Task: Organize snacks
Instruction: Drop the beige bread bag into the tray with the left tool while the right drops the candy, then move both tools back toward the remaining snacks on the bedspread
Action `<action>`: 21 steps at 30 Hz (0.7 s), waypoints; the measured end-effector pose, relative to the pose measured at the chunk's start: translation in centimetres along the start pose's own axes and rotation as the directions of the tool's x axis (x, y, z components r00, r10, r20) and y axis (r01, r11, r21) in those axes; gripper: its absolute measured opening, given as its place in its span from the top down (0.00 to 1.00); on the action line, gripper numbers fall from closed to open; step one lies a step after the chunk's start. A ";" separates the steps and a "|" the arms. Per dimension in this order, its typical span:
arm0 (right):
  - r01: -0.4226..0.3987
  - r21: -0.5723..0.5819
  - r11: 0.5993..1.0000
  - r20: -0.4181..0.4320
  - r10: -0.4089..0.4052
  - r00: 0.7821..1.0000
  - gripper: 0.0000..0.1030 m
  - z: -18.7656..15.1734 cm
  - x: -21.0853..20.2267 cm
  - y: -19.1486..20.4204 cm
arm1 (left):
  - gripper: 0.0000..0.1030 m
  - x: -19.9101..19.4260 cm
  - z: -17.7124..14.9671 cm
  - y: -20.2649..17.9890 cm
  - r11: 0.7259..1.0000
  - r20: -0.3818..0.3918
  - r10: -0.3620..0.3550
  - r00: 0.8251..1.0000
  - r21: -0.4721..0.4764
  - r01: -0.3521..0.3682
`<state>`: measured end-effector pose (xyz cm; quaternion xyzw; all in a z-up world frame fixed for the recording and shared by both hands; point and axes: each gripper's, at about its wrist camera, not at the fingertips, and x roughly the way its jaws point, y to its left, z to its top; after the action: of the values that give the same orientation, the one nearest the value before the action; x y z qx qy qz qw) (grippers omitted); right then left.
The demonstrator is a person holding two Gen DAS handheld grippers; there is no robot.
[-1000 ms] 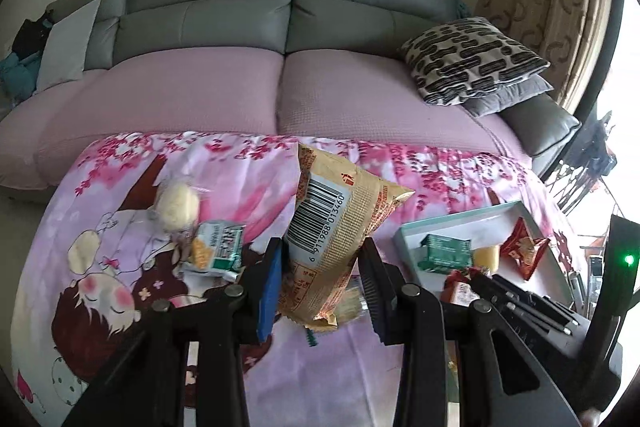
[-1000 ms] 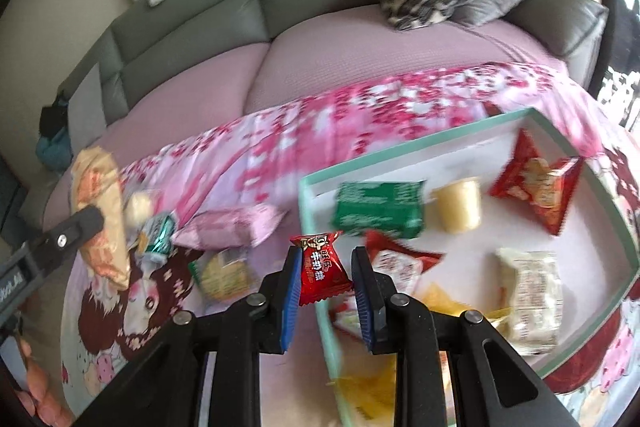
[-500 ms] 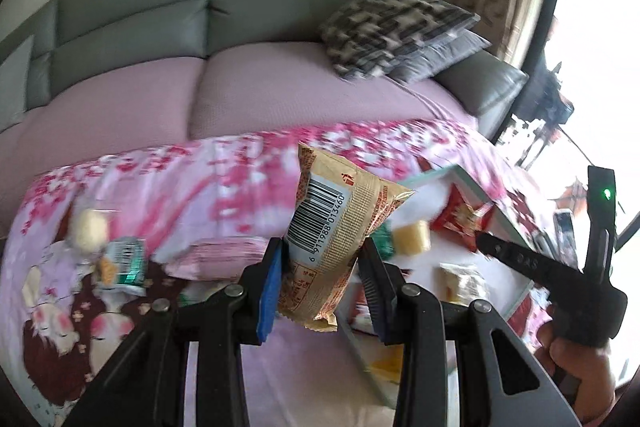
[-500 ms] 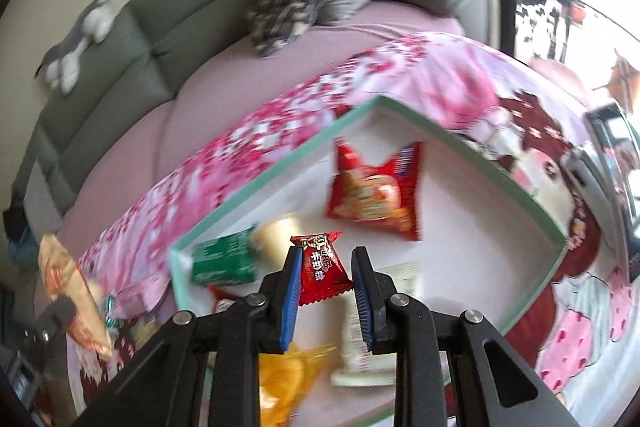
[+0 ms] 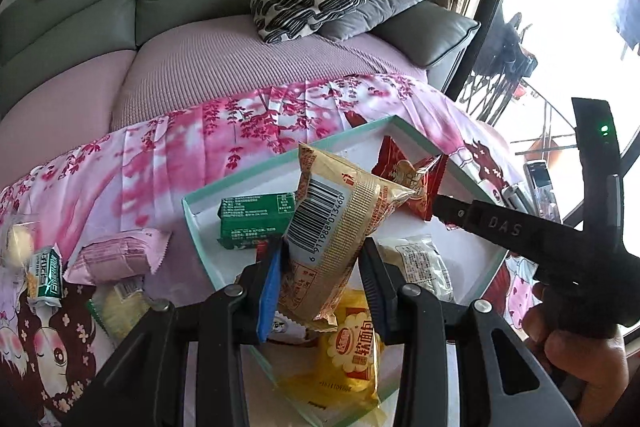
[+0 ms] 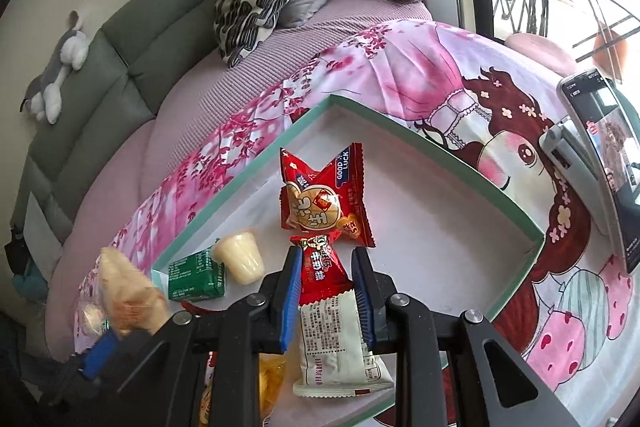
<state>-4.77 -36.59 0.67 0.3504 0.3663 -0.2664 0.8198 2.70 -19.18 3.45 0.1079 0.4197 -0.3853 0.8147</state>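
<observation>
My left gripper (image 5: 320, 279) is shut on a tan snack bag (image 5: 340, 227) with a barcode and holds it above the near left part of the white tray (image 5: 248, 175). My right gripper (image 6: 326, 291) is shut on a small red candy packet (image 6: 320, 267) above the tray (image 6: 440, 155). In the tray lie a green packet (image 5: 256, 219), a large red packet (image 6: 324, 199), a white packet (image 6: 336, 347), a yellow packet (image 5: 352, 351) and a pale jelly cup (image 6: 240, 259).
On the pink cartoon cloth (image 5: 160, 155) left of the tray lie a pink packet (image 5: 120, 259), a green-white packet (image 5: 46, 275) and a yellow biscuit packet (image 5: 120, 303). A phone on a stand (image 6: 600, 163) is at the right. A sofa (image 5: 200, 39) with cushions is behind.
Both grippers have swung right over the tray, each still holding its snack. The left gripper's tan bag now hangs above the tray instead of the cloth.
</observation>
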 end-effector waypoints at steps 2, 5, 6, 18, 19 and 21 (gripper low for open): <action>-0.002 0.003 1.000 -0.004 0.002 1.000 0.74 0.0 0.2 0.0 | 0.61 0.3 0.0 0.0 1.000 -0.003 -0.003 1.000 -0.007 0.003; -0.008 0.004 1.000 -0.014 0.008 1.000 0.74 0.0 0.4 0.1 | 0.30 0.1 0.1 0.0 1.000 0.007 -0.012 1.000 -0.007 0.012; -0.011 -0.001 1.000 -0.018 0.011 1.000 0.73 -0.1 0.5 0.2 | 0.30 0.0 0.2 0.0 1.000 0.012 -0.011 1.000 -0.006 0.011; 0.037 -0.033 0.999 -0.034 -0.039 0.999 0.19 -0.5 1.3 1.1 | 0.20 0.5 -0.4 4.6 0.981 -0.038 0.113 0.993 -0.153 -0.117; 0.039 -0.036 0.999 -0.031 -0.040 0.999 0.19 -0.5 1.3 1.1 | 0.20 0.6 -0.6 5.4 0.974 -0.047 0.126 0.991 -0.182 -0.133; 0.045 -0.048 0.998 -0.032 -0.047 0.998 0.17 -0.4 1.4 1.3 | 0.19 0.5 -0.9 6.8 0.960 -0.057 0.158 0.986 -0.224 -0.167</action>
<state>-3.22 -35.70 -0.13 0.3265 0.3939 -0.2706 0.8155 7.22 -14.39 1.46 0.0553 0.4666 -0.2641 0.8423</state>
